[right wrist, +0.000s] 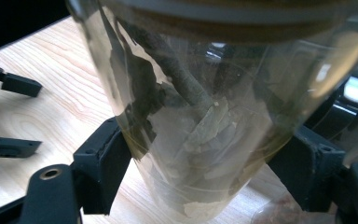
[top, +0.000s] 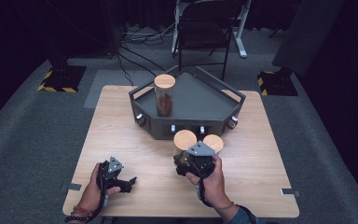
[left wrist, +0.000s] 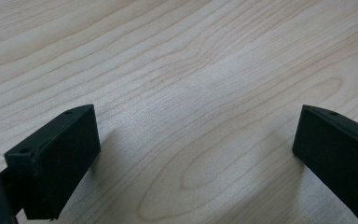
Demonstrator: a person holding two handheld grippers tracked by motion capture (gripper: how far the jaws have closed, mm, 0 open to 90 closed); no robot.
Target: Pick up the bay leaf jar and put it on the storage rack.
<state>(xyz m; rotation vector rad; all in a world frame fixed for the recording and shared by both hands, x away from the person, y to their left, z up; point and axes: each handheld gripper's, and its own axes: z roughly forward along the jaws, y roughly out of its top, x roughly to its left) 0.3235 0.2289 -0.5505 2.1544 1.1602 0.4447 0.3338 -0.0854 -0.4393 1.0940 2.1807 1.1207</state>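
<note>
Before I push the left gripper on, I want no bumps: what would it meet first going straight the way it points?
Probably nothing soon. The left gripper, jaws open, points right along the bare table; the glass jar in the right gripper looks off that line.

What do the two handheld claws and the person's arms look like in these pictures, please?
Both are black. The left claw and right claw each carry a grey three-cornered plate on top. Their jaws are flat, blocky black pads with small screw holes. The left wrist wears beaded bracelets, reddish and dark; the right arm shows a blue denim-like sleeve and a thin wristband.
</note>
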